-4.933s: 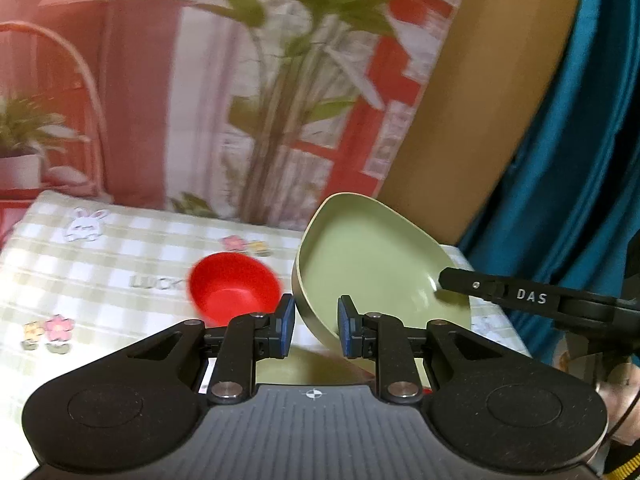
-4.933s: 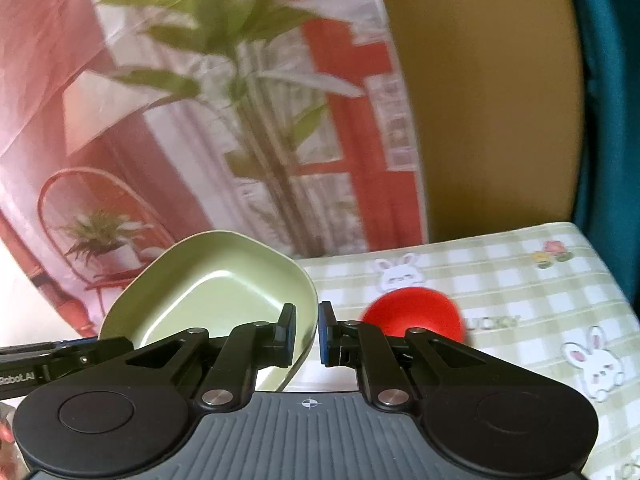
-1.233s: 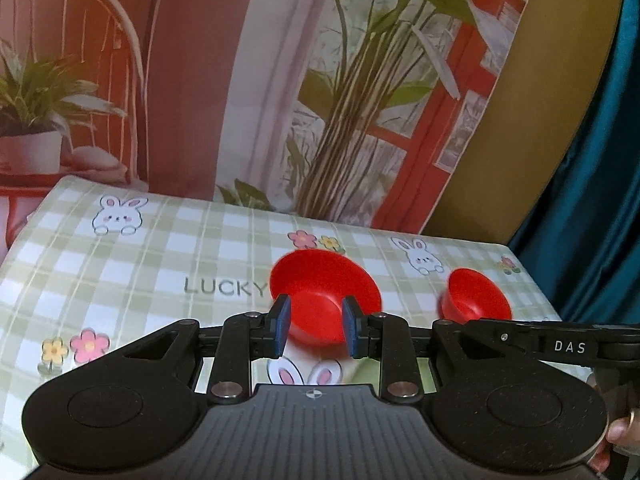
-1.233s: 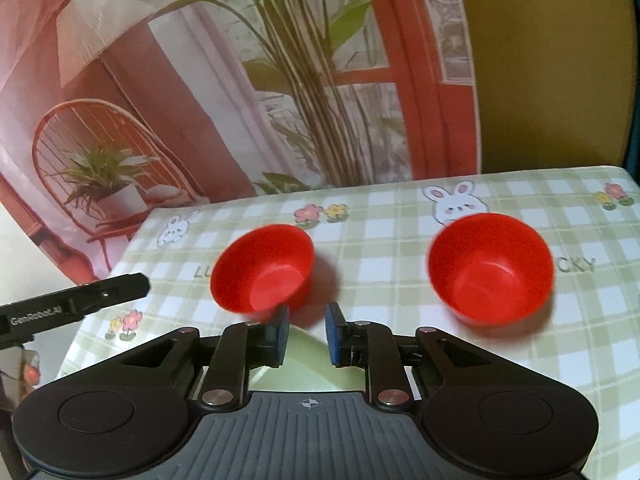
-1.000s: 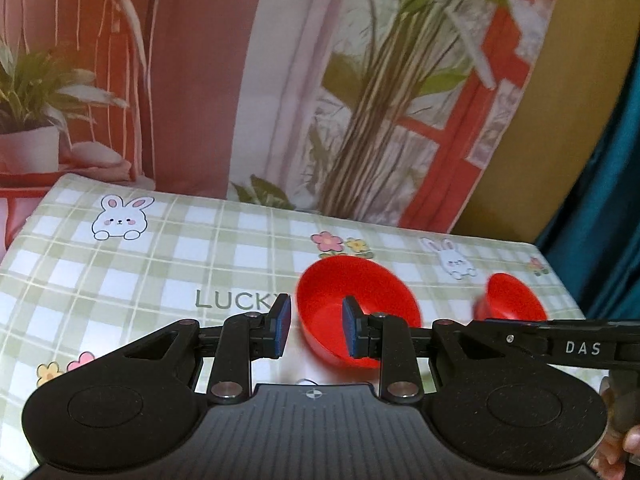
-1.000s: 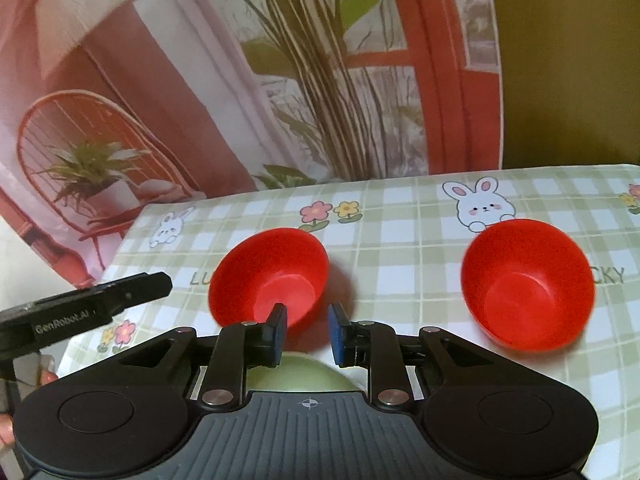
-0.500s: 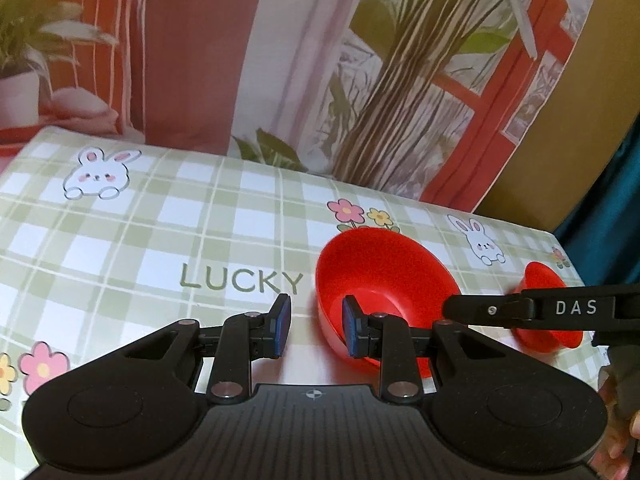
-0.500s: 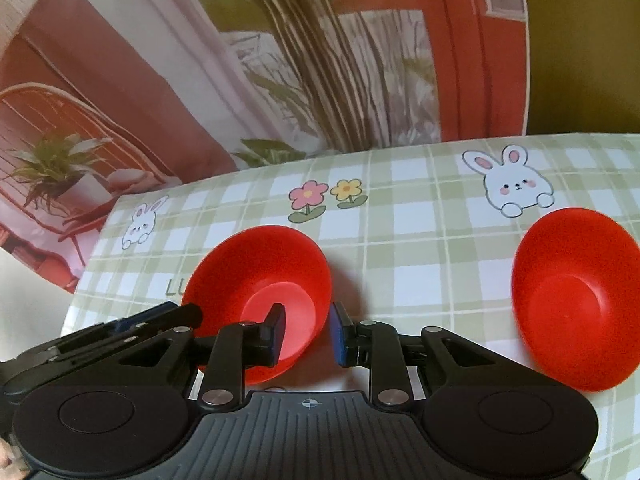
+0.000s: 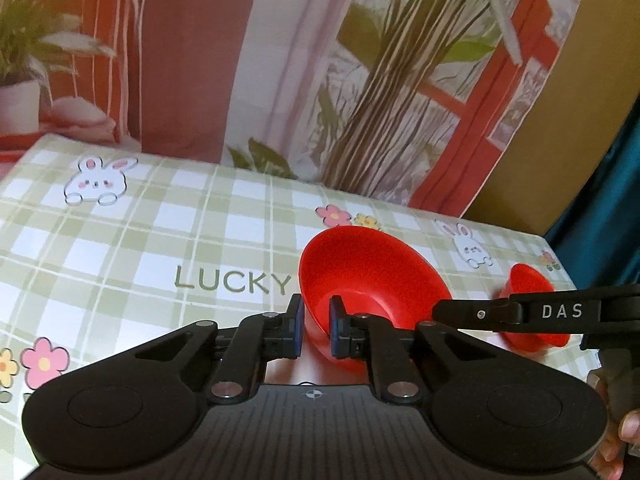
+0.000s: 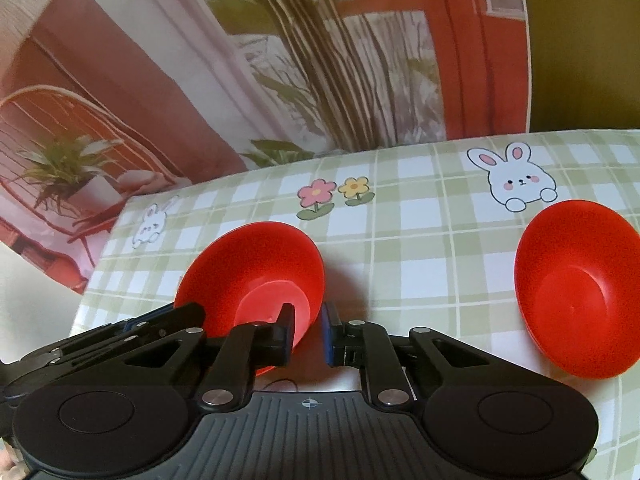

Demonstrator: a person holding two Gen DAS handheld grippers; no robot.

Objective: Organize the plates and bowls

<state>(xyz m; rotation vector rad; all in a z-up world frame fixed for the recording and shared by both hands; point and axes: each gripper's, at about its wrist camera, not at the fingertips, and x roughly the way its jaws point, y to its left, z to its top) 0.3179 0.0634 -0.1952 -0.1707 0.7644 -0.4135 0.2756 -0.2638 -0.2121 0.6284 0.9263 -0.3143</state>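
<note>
A red bowl (image 9: 372,276) stands on the green checked tablecloth (image 9: 120,248). My left gripper (image 9: 314,330) straddles its left rim, jaws a little apart, one finger outside and one inside. My right gripper (image 10: 307,330) straddles the same bowl (image 10: 256,264) on its right rim, jaws a little apart. I cannot tell whether the pads touch the rim. A second red bowl (image 10: 576,292) stands apart to the right; it also shows in the left wrist view (image 9: 528,304), partly behind the right gripper's finger. The green plate is out of view.
A printed backdrop (image 9: 280,80) with plants and a red frame hangs behind the table's far edge. A teal curtain (image 9: 612,184) hangs at the right. The cloth (image 10: 420,232) carries bunny and flower prints and the word LUCKY.
Both grippers have moved forward and down onto the near red bowl, each now with a finger on either side of its rim. The green plate has dropped out of view.
</note>
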